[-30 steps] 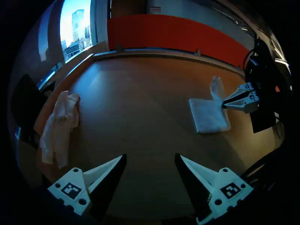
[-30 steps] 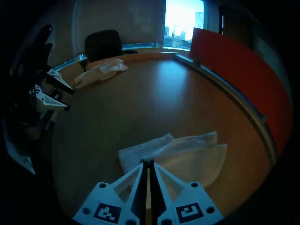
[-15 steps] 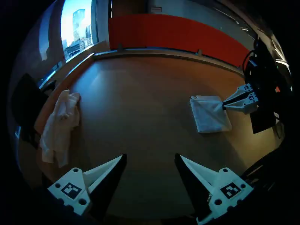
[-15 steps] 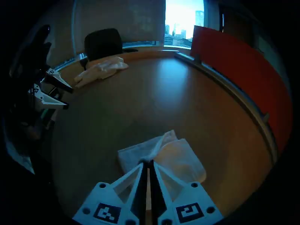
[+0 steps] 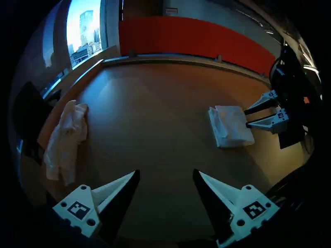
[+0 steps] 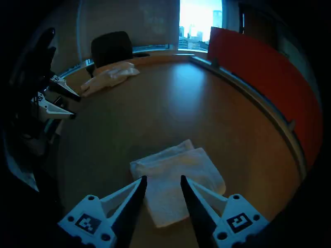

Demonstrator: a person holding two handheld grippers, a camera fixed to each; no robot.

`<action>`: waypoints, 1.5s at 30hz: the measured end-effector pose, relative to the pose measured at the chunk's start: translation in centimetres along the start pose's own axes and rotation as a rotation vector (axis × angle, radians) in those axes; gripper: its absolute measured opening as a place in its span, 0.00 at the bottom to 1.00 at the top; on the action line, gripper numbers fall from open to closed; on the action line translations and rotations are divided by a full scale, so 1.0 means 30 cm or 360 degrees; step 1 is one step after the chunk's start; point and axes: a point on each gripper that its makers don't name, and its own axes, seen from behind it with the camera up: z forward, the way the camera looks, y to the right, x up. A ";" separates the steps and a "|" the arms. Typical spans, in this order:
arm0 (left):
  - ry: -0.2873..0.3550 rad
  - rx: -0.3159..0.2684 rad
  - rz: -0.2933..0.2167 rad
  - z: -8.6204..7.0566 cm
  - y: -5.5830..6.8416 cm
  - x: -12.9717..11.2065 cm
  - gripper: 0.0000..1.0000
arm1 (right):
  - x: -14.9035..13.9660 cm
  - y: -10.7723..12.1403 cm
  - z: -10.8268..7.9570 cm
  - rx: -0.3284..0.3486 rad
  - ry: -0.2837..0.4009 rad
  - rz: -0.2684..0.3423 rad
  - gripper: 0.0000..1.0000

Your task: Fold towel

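A white towel (image 6: 178, 175) lies folded into a flat rectangle on the wooden table, right in front of my right gripper (image 6: 162, 178), which is open with its tips just over the towel's near edge. In the left gripper view the same folded towel (image 5: 229, 125) sits at the right of the table, and the right gripper (image 5: 247, 118) stands open at its right edge. My left gripper (image 5: 165, 172) is open over bare wood, far from the towel. In the right gripper view the left gripper (image 6: 73, 107) shows at the far left, open.
A second, crumpled white towel (image 5: 64, 138) lies at the table's left edge, also seen as the crumpled towel (image 6: 109, 77) near a black chair (image 6: 111, 48). A red partition (image 5: 194, 37) runs along the table's far side. A window (image 6: 198, 18) is behind it.
My right gripper laid the raised flap of the towel flat, then opened and let go. The left gripper has stayed in place.
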 end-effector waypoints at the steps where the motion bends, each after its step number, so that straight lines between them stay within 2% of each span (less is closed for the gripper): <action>1: 0.0000 0.0000 0.0001 0.000 0.000 0.001 0.94 | -0.004 0.001 -0.001 -0.0006 -0.0001 0.0005 0.66; 8: 0.0003 -0.0001 0.0012 0.003 0.000 0.006 0.94 | -0.056 0.015 -0.013 -0.0067 -0.0019 0.0040 0.66; 23: 0.0003 -0.0015 0.0035 0.009 0.020 0.009 0.94 | -0.193 0.018 -0.040 -0.0129 -0.0096 0.0117 0.66; 35: -0.0003 -0.0020 0.0043 0.014 0.030 0.007 0.94 | -0.304 -0.004 -0.047 -0.0130 -0.0174 0.0160 0.66; 45: -0.0007 -0.0024 0.0048 0.019 0.034 0.006 0.94 | -0.341 -0.014 -0.037 -0.0131 -0.0205 0.0187 0.66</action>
